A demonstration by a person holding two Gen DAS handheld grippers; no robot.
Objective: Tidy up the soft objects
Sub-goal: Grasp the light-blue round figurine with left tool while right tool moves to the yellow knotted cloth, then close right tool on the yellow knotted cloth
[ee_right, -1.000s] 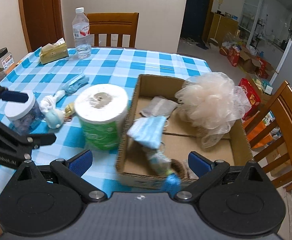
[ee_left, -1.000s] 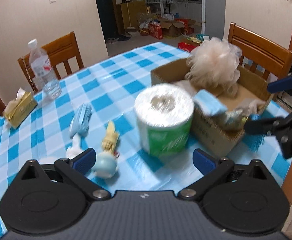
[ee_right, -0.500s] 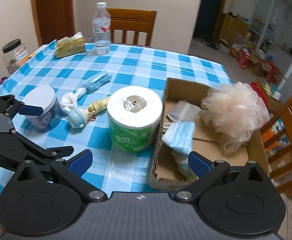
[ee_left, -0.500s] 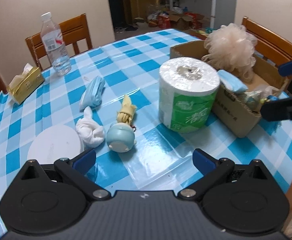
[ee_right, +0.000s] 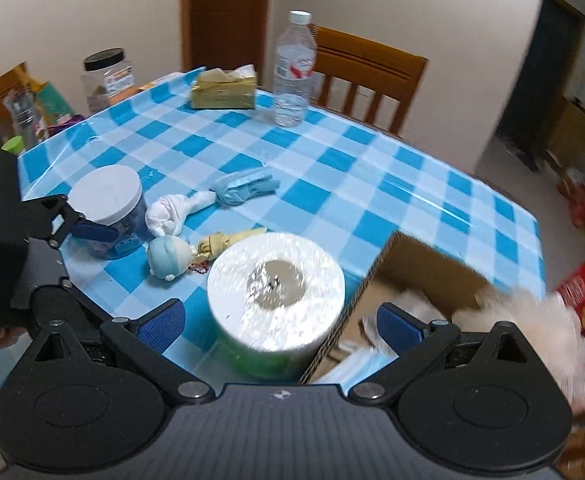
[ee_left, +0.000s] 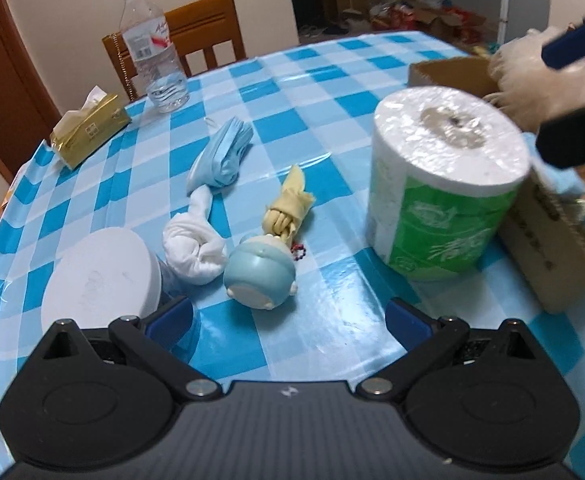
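Toilet roll (ee_left: 446, 184) upright, green wrapper, lettering too blurred to read

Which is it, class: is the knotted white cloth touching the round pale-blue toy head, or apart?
Touching. In the left wrist view the knotted white cloth presses against the round pale-blue toy head, with no tablecloth showing between them; the right wrist view agrees.

Water bottle (ee_right: 295, 69) (upright), chair (ee_right: 366, 76).
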